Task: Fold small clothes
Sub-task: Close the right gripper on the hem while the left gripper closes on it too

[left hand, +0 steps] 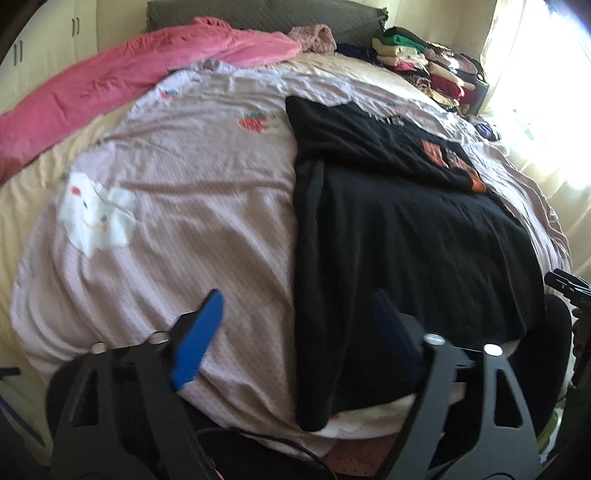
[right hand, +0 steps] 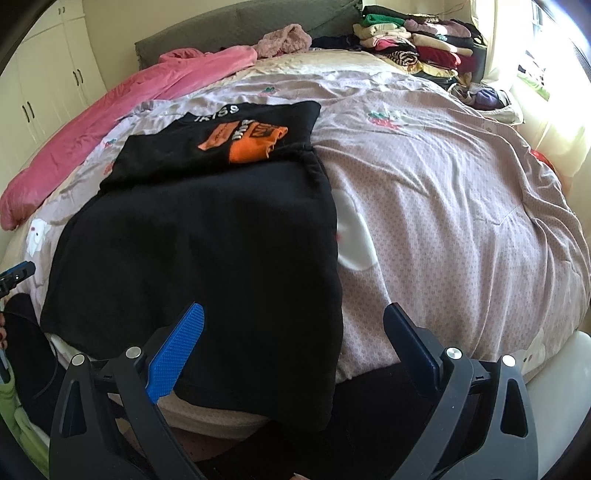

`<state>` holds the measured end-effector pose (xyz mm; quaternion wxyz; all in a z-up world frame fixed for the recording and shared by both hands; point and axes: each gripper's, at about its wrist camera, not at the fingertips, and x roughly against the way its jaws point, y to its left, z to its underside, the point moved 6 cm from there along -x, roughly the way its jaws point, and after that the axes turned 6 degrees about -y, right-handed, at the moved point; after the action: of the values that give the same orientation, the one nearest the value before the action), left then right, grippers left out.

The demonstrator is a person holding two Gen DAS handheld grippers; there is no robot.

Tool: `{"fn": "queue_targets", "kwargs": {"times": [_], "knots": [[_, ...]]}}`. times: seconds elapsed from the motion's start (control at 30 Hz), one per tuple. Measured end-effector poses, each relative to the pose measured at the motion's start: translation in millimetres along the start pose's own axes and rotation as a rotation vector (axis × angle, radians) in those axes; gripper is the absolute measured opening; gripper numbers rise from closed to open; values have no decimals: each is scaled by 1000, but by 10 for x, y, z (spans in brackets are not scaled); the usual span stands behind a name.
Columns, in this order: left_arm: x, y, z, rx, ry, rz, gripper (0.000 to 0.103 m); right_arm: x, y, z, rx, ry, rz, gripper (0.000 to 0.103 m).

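Two grippers, both jaws spread wide, holding nothing. Left gripper [left hand: 295, 325] low in frame, at near left edge of black garment [left hand: 406, 229]. Right gripper [right hand: 295, 332] low centre, over garment's near hem. Garment flat on lilac bedspread [right hand: 443, 192], orange print [right hand: 247, 142] toward upper left. Pink duvet [left hand: 110, 85] upper left; folded clothes stack [right hand: 413, 48] upper right.

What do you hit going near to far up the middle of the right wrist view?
right gripper → black garment → black shirt with orange print → pink blanket → green headboard
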<state>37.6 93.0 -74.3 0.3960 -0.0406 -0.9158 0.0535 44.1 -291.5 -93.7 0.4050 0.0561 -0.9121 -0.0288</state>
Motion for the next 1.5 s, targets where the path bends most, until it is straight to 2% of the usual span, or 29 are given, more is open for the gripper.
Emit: {"fn": "queue_targets", "kwargs": {"times": [0.03,0.1,0.13,0.27,0.53,0.7,0.77,0.83,0.9,1.0,1.13,1.27,1.43,1.5], "knots": [[-20,-14,37,4,14,14,56,0,-8,19,3,6,-2,97],[-42,-26,79,8,29,31,53,8,-26,59,6,13,-8,97],[-59,-27,104,10,38,38,47,7,-31,76,7,16,-7,96],[-141,-27,190,29,76,60,43,4,-73,142,4,28,-13,93],[-240,-71,291,22,113,77,30,-100,-72,213,-16,67,-59,51],[-247,-48,307,32,120,80,30,-221,-128,228,-38,90,-47,50],[-247,-42,305,36,121,83,30,-268,-141,235,-49,97,-56,44],[-245,-44,314,37,123,84,30,-271,-130,239,-58,96,-81,23],[-240,-36,315,40,125,87,30,-234,-110,221,-61,83,-100,10],[-232,-16,322,50,128,91,29,-158,-93,195,-72,62,-128,8],[-222,-34,336,53,131,103,15,-46,-60,106,-77,19,-162,8],[-254,-39,365,55,147,109,15,24,-29,27,-74,-13,-177,8],[-306,-61,372,65,155,112,16,-47,-31,33,-81,0,-165,8],[-303,-74,366,63,153,111,9,-62,-22,26,-83,-2,-166,8]]}}
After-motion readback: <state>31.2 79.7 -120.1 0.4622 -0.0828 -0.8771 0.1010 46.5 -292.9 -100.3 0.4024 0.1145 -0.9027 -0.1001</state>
